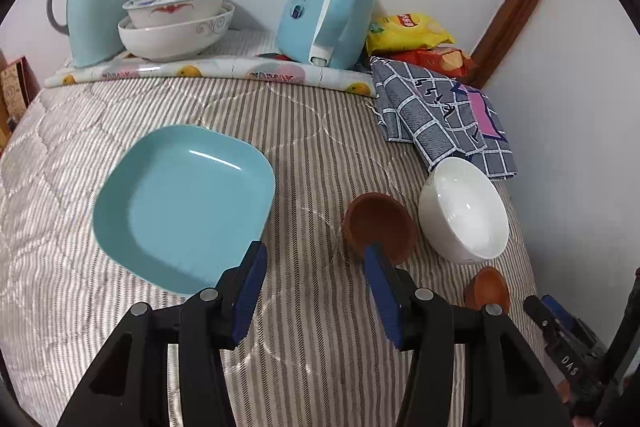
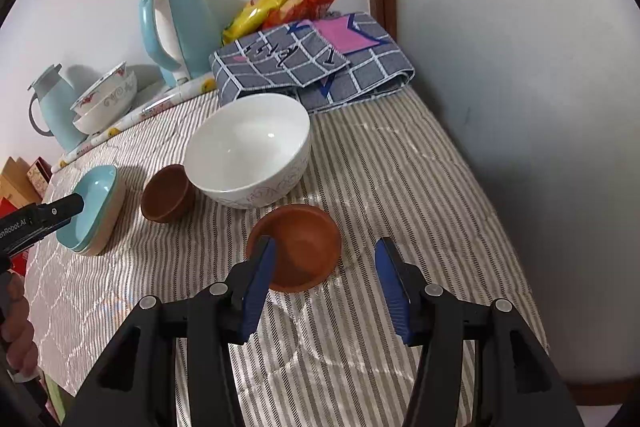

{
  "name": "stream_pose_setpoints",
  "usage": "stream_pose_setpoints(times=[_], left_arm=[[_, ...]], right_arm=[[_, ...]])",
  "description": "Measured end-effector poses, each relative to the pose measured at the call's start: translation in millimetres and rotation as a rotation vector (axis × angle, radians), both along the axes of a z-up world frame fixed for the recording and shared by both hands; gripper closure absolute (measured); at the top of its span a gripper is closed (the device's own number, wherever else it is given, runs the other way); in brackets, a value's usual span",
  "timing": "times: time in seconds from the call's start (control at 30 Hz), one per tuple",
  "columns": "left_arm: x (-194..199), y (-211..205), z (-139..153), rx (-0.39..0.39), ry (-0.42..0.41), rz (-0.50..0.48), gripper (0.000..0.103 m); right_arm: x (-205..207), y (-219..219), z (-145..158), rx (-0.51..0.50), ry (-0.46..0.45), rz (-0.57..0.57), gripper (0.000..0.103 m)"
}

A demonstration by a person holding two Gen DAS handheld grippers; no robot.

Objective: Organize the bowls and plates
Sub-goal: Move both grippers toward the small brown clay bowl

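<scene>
Approach step: right gripper (image 2: 324, 287) jaws wide around near terracotta saucer (image 2: 294, 247), left gripper (image 1: 314, 291) wide, empty; next, close and lift.

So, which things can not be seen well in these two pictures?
- Teal plate: in the left wrist view its near edge is covered by the left gripper; in the right wrist view it is partly behind that gripper, and something beige lies under it, unclear what.
- Brown saucer: the left wrist view shows only a part behind the gripper's frame.
- Chip bags: half hidden behind the checked cloth.
</scene>
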State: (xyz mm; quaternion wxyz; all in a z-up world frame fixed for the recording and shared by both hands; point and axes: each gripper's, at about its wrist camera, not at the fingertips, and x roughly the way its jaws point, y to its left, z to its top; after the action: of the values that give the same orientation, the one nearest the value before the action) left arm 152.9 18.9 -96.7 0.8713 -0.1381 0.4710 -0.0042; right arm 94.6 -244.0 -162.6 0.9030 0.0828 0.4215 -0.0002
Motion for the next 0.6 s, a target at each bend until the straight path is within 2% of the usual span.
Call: stream_pose_setpoints(times=[0.23,0.6], left_arm=[[13,-9,-13,-0.011,0.002,-0.013,0.054],[35,-24,-38,-0.018,0.030,-0.017,0.054]], right_arm=[[18,-1,-17,-0.013,0.034,0.019,0.058],[37,-8,-39,0.039,0.077,0.043,0.061]])
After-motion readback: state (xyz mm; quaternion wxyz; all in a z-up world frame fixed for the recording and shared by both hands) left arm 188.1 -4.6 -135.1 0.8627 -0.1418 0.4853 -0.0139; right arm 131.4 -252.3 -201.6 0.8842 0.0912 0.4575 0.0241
